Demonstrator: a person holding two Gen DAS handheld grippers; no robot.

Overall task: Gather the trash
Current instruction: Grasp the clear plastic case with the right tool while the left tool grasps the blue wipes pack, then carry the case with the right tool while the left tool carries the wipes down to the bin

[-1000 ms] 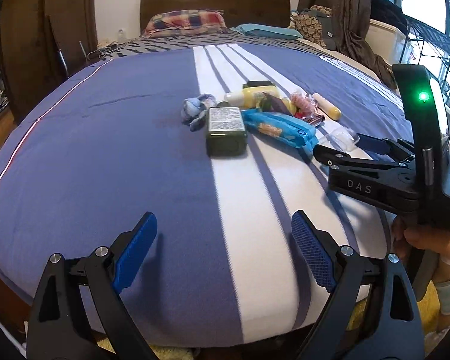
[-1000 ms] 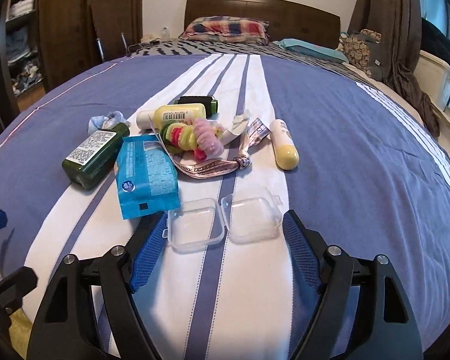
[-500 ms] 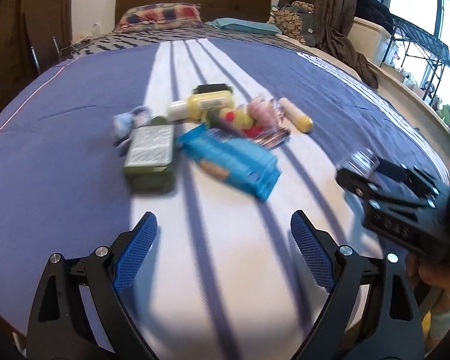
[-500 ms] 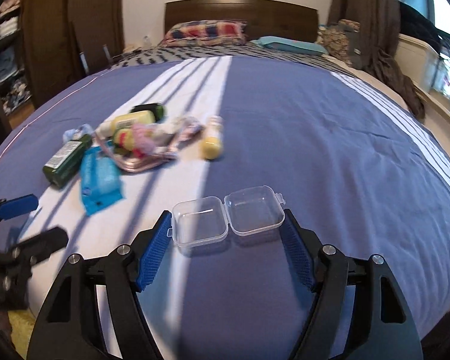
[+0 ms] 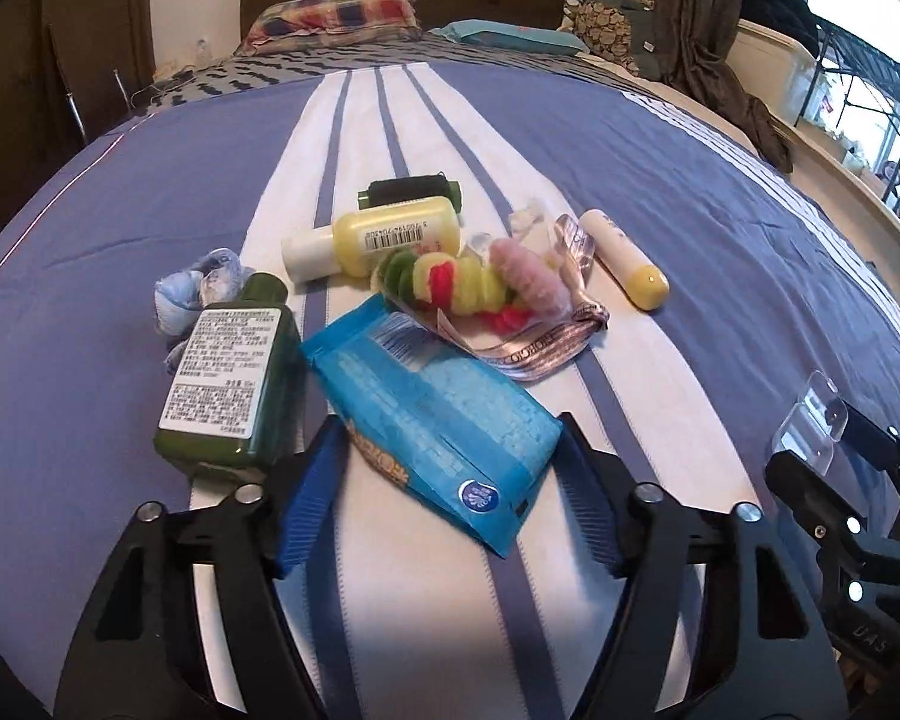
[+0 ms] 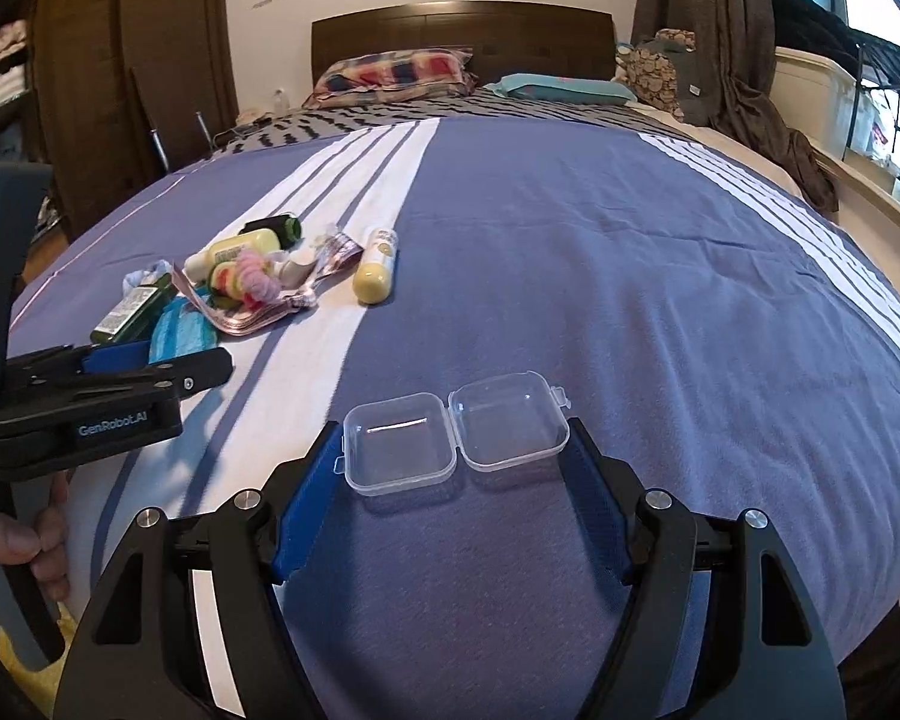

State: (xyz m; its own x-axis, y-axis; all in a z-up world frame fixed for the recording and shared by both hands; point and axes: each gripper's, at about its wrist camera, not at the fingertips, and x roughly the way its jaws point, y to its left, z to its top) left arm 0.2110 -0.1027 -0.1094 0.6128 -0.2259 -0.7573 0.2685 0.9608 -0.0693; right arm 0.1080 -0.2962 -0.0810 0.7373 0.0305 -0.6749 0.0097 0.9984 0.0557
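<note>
A blue snack wrapper [image 5: 435, 414] lies on the striped bedspread. My left gripper [image 5: 450, 480] is open, its two blue pads either side of the wrapper's near end; it also shows in the right wrist view [image 6: 168, 369]. My right gripper [image 6: 456, 468] is shut on an open clear plastic case [image 6: 456, 441] and holds it above the bed; the case also shows in the left wrist view [image 5: 813, 423]. Beyond the wrapper lie a green bottle [image 5: 231, 384], a yellow bottle [image 5: 378, 237], fuzzy hair ties [image 5: 480, 285], a yellow tube [image 5: 627, 264] and a crumpled blue tissue [image 5: 195, 294].
A black thread spool [image 5: 411, 192] lies behind the yellow bottle, and a pinkish foil packet [image 5: 546, 342] under the hair ties. Pillows [image 6: 396, 72] and the headboard are at the far end. A window ledge with clothes runs along the right.
My left gripper has moved forward to the blue wrapper, which now sits between its pads. My right gripper has closed on the clear case, lifted it and carried it right, away from the pile.
</note>
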